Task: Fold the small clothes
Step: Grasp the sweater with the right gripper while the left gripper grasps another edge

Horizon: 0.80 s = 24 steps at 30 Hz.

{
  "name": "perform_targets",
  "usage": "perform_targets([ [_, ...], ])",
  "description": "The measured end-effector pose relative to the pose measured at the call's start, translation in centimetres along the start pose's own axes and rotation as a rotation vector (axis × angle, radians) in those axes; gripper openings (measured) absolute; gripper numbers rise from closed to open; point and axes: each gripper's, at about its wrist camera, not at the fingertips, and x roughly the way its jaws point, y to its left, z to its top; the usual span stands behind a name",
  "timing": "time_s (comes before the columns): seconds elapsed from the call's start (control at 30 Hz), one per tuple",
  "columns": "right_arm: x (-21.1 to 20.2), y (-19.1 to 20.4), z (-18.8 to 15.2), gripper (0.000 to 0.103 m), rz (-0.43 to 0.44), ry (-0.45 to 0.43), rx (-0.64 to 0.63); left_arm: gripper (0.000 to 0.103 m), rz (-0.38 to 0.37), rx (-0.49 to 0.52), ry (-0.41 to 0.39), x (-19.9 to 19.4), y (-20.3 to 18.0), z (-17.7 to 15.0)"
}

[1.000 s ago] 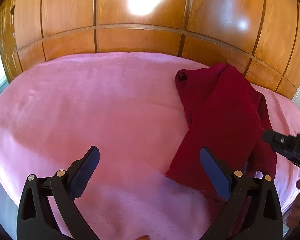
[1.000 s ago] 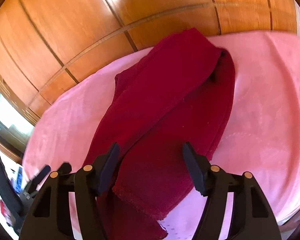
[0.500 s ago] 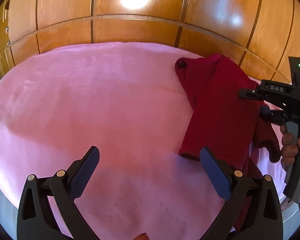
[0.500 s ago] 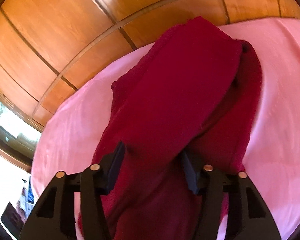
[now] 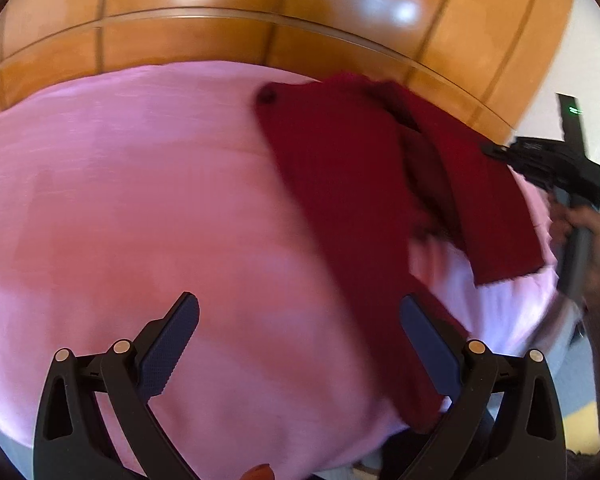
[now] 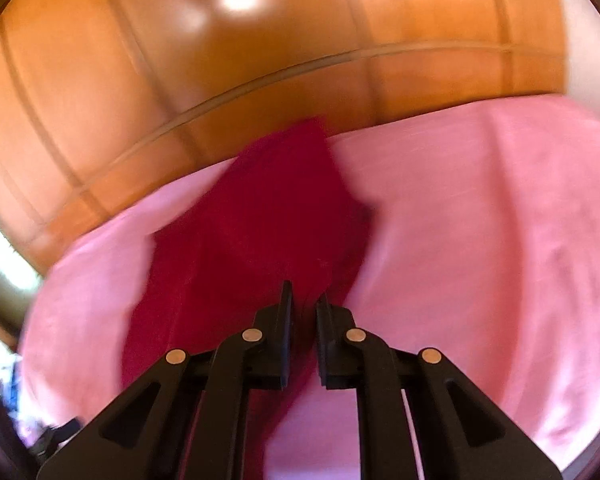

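A dark red garment lies stretched out on the pink bed sheet, one end near the wooden wall and a long strip running toward me. My left gripper is open just above the sheet, its right finger over the strip's near end, with nothing gripped. In the right wrist view, my right gripper has its jaws closing tight, pinching a fold of the red garment, which rises off the sheet. A hand holds the right gripper's handle at the left view's right edge.
A glossy wooden panelled wall stands right behind the bed. The bed's edge and some floor show at the lower right of the left wrist view. Dark clutter lies beyond the bed's left edge in the right wrist view.
My right gripper went from open around the garment to shut on it and drew it up and sideways. The garment spread out into a longer strip. My left gripper tipped down toward the sheet.
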Motion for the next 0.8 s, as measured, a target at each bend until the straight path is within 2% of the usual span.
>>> perform_targets([
  [0.07, 0.1, -2.0, 0.8, 0.008, -0.092, -0.015, -0.006, 0.098, -0.011, 0.033, 0.025, 0.8, -1.0, -0.1],
  [0.13, 0.1, -4.4, 1.9, 0.008, -0.243, -0.050, -0.036, 0.094, -0.010, 0.070, 0.058, 2.0, -2.1, -0.2],
  [0.2, 0.5, -6.8, 3.2, 0.008, -0.350, -0.067, -0.035, 0.082, -0.004, 0.088, 0.099, 3.5, -2.9, -0.3],
  [0.23, 0.8, -7.6, 3.6, 0.008, -0.378, -0.069, -0.026, 0.071, 0.005, 0.089, 0.123, 4.3, -3.0, -0.3],
  [0.3, 1.4, -9.8, 4.8, 0.008, -0.423, -0.061, 0.002, 0.060, 0.045, 0.109, 0.127, 5.3, -3.3, 0.2],
  [0.33, 1.8, -10.8, 5.1, 0.008, -0.434, -0.051, 0.015, 0.045, 0.047, 0.115, 0.118, 5.4, -3.4, 0.4],
  [0.37, 2.4, -11.3, 5.3, 0.009, -0.442, -0.039, 0.023, 0.021, 0.040, 0.113, 0.117, 5.5, -3.4, 0.6],
  [0.4, 3.1, -11.8, 5.5, 0.025, -0.448, -0.025, 0.032, 0.010, 0.024, 0.097, 0.125, 5.4, -3.1, 1.1],
  [0.43, 3.5, -12.1, 5.5, 0.037, -0.460, -0.024, 0.036, 0.007, 0.015, 0.083, 0.122, 5.1, -2.7, 1.5],
  [0.47, 3.6, -12.4, 5.4, 0.057, -0.461, -0.029, 0.040, 0.006, 0.000, 0.070, 0.113, 4.8, -2.4, 2.0],
  [0.5, 3.4, -12.3, 5.2, 0.065, -0.451, -0.040, 0.050, 0.006, -0.012, 0.055, 0.094, 4.4, -1.9, 2.6],
  [0.6, 2.8, -11.9, 4.3, 0.075, -0.420, -0.047, 0.056, 0.005, 0.012, 0.016, 0.025, 2.9, 0.3, 5.3],
  [0.67, 2.1, -10.8, 3.8, 0.077, -0.381, -0.053, 0.047, 0.004, 0.046, -0.024, -0.026, 1.6, 2.6, 7.3],
  [0.8, 0.8, -8.1, 1.7, 0.082, -0.294, -0.042, 0.004, 0.004, 0.192, -0.115, -0.155, -0.9, 9.1, 14.4],
])
